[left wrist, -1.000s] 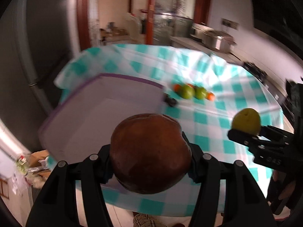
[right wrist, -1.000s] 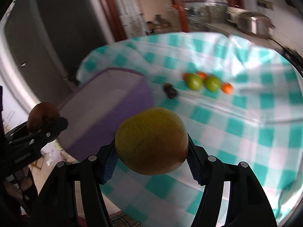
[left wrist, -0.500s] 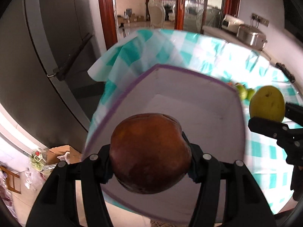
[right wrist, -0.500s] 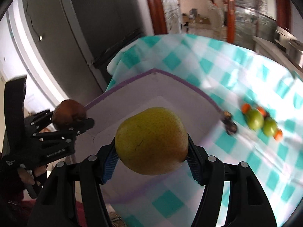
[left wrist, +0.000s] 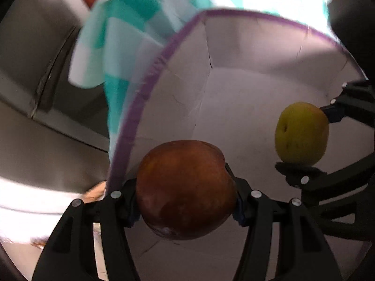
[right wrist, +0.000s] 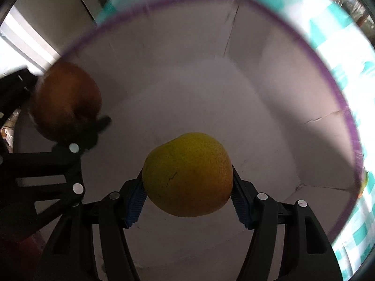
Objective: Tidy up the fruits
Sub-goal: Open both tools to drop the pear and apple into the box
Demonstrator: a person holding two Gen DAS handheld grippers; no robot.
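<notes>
My left gripper (left wrist: 186,197) is shut on a round brown fruit (left wrist: 185,187) and holds it over the near left part of a white box with a purple rim (left wrist: 145,86). My right gripper (right wrist: 187,192) is shut on a yellow pear-like fruit (right wrist: 187,173) and holds it over the middle of the same box (right wrist: 337,93). The yellow fruit also shows at the right in the left wrist view (left wrist: 301,133). The brown fruit shows at the left in the right wrist view (right wrist: 66,98). Both fruits hang above the box floor.
The box sits on a table with a teal and white checked cloth (left wrist: 121,16). The cloth shows past the box's right rim (right wrist: 351,53), where a bit of small fruit (right wrist: 362,185) peeks. A dark grey cabinet (left wrist: 35,70) stands left of the table.
Both grippers have moved forward and tilted down over the box, each still holding its fruit. The box now fills both views and the row of small fruits has left the left view.
</notes>
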